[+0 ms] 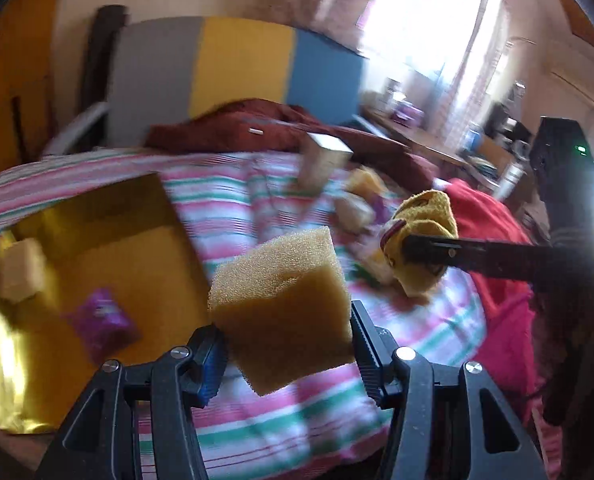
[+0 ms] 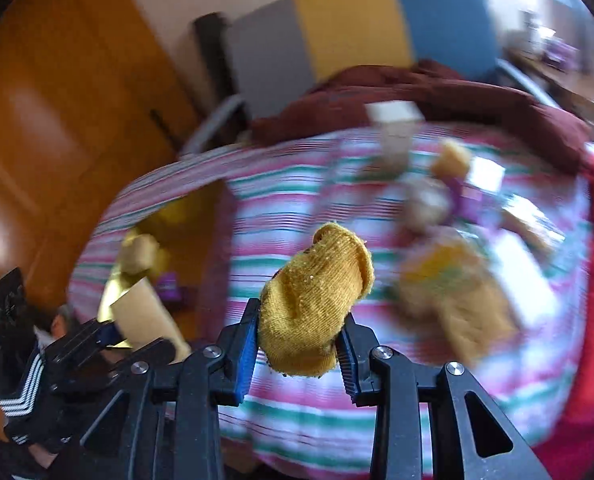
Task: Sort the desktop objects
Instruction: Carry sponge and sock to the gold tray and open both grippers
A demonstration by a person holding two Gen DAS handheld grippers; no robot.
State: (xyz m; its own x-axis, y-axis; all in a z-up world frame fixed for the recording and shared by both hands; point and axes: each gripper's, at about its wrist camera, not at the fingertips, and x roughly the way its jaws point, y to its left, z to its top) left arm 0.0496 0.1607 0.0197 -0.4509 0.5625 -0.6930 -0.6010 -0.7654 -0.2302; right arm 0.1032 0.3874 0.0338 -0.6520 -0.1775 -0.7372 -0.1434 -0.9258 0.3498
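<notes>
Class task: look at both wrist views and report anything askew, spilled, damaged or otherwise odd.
Nothing looks spilled or damaged. The left claw holds a yellow sponge tilted on a corner, above the striped bedspread rather than in the gold tray. The right claw grips a bunched yellow sock. Loose items behind are blurred.

The sponge point(image 1: 281, 308) was coarse, open-pored foam, matt and rough. The sock point(image 2: 317, 304) was a nubbly yellow knit, fuzzy at its edges. The tray point(image 1: 97, 240) shone like gold foil, glossy and mirror-smooth, with a second foam block point(image 1: 17, 276) and a shiny purple packet point(image 1: 103, 318) in it. The bedsheet point(image 1: 297, 412) was soft striped cloth, matt. The left gripper point(image 1: 285, 344) and right gripper point(image 2: 297, 344) were matt black plastic with bright metal screws and ribbed pads point(image 2: 246, 354). The wardrobe point(image 2: 57, 120) was glossy varnished wood.
</notes>
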